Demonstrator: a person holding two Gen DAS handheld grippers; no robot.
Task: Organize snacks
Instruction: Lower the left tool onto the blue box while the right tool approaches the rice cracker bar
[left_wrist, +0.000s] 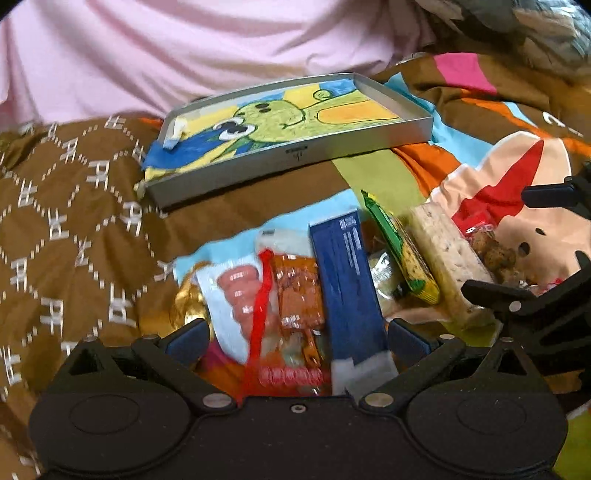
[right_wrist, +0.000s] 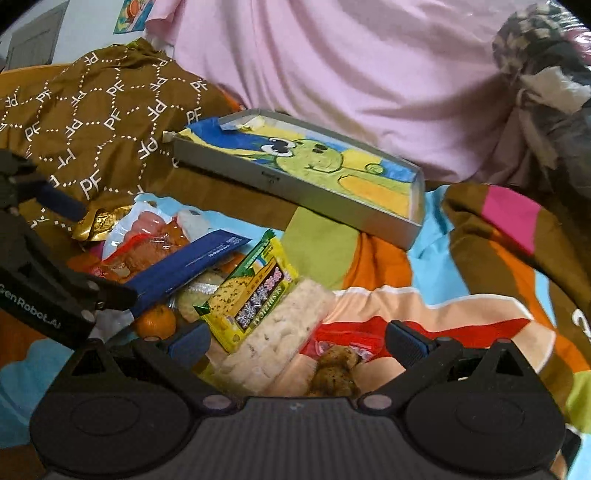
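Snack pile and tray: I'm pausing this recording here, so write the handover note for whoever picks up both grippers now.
Left hand-held gripper: open, empty, low over the blue packet and sausage packs.
Right hand-held gripper: open, empty, over the pale rice bar and yellow-green cracker packet.
Snacks lie heaped on the colourful bedding, an orange among them.
The grey tray behind the heap holds no snacks.
Done: nothing sorted.
Left: move every snack, presumably into the tray.

Left gripper (left_wrist: 297, 341), jaws spread wide, angled downward. Right gripper (right_wrist: 295, 341), jaws likewise wide apart, angled downward just to its right; each appears at the edge of the other's view.
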